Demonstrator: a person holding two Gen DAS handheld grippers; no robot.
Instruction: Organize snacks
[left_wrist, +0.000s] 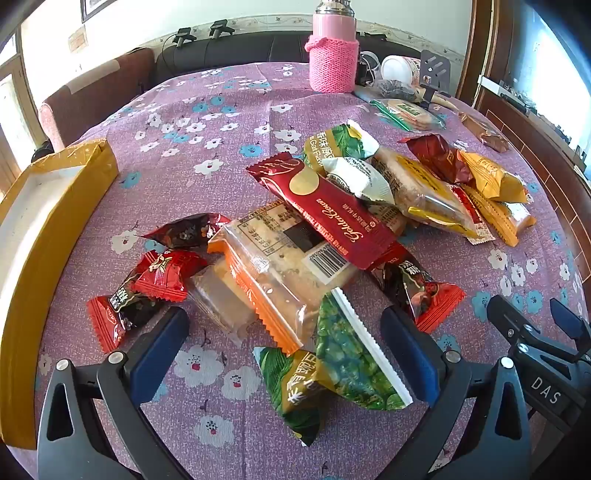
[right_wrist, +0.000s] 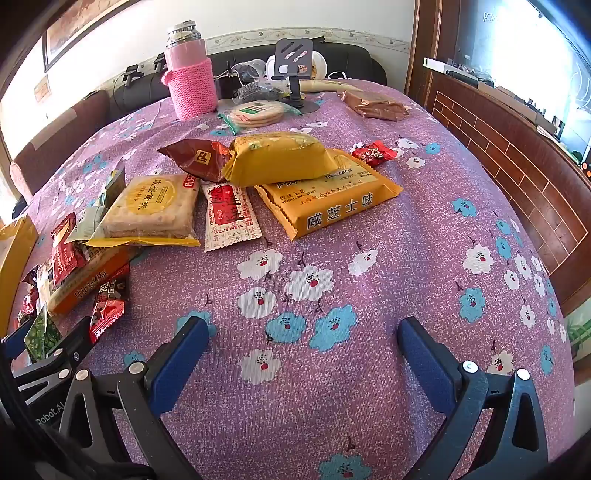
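Several wrapped snacks lie heaped on a purple flowered tablecloth (left_wrist: 207, 110). In the left wrist view my left gripper (left_wrist: 284, 332) stands open over the near end of the heap. A green pea packet (left_wrist: 354, 365) and an orange-edged clear cracker pack (left_wrist: 273, 280) lie between its blue fingers, untouched. A long red bar (left_wrist: 325, 214) lies across the pile. A yellow box (left_wrist: 55, 221) stands open at the left. In the right wrist view my right gripper (right_wrist: 303, 343) is open over bare cloth. Yellow packets (right_wrist: 325, 199) and a cracker pack (right_wrist: 151, 210) lie beyond it.
A pink flask in a knitted sleeve (left_wrist: 334, 55) stands at the back, next to a phone stand (right_wrist: 293, 70), a pack of round biscuits (right_wrist: 255, 112) and a brown bag (right_wrist: 373, 103). A small red candy (right_wrist: 373, 153) lies apart. A wooden partition (right_wrist: 517, 166) runs along the right.
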